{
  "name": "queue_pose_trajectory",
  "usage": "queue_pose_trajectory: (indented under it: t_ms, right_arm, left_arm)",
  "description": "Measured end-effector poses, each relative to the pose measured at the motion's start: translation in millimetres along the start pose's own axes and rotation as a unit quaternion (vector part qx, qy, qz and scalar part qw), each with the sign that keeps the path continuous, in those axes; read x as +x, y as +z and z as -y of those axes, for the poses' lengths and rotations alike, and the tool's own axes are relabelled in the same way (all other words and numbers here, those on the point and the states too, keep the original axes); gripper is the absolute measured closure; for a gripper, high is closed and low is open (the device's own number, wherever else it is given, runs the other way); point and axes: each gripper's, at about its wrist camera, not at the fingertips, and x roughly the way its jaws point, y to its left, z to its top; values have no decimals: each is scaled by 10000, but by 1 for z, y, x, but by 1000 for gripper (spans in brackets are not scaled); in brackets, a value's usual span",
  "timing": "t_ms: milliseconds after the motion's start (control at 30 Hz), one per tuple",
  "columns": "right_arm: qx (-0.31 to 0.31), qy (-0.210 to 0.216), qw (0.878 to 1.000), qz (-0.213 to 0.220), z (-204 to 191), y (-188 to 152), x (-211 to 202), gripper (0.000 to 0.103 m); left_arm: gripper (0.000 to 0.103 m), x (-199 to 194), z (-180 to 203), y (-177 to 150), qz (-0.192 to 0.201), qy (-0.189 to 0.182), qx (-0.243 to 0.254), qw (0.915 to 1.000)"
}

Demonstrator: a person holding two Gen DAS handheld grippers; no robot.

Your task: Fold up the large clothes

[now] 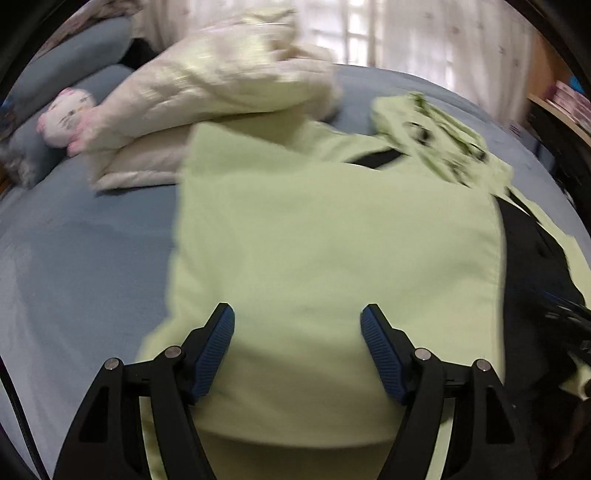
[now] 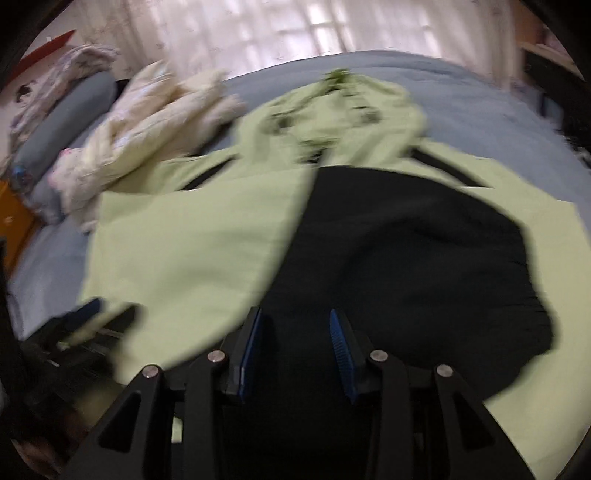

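Note:
A light green jacket (image 1: 332,251) with a black lining (image 2: 406,251) lies spread on the blue bed (image 1: 81,258). Its hood (image 2: 343,107) points to the far side. The left flap is folded over the lining; the right half lies open, lining up. My left gripper (image 1: 297,321) is open and empty over the folded green flap. My right gripper (image 2: 295,325) is partly open and empty over the lining near the jacket's front edge. The left gripper also shows blurred in the right wrist view (image 2: 85,314).
A cream quilted garment (image 1: 207,96) lies heaped at the far left of the bed, beside a pink and white plush toy (image 1: 66,118) and grey pillows (image 1: 70,62). Curtains (image 1: 406,33) hang behind. A shelf (image 1: 561,107) stands at the right.

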Motion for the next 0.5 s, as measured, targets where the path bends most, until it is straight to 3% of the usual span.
queue_pose_trajectory:
  t_ms: [67,167,367,500]
  right_arm:
    - [303,-511,9982,20,40,-3,-6,65]
    - [880,136,9960,76,86,-12,-23,74]
    - [896,67,9958,194,75,-20,-45,63]
    - [948,162,9949,296,65,-24,-63,58]
  left_arm:
    - [32,6,-19,5,5,109,-136,9998]
    - [25,13,-52,5,-124,-80,-541,9984]
    - [25,9,-67,3,-103,14,-687,9976]
    - [25,-18,-80,1,-67,22,-848,9964]
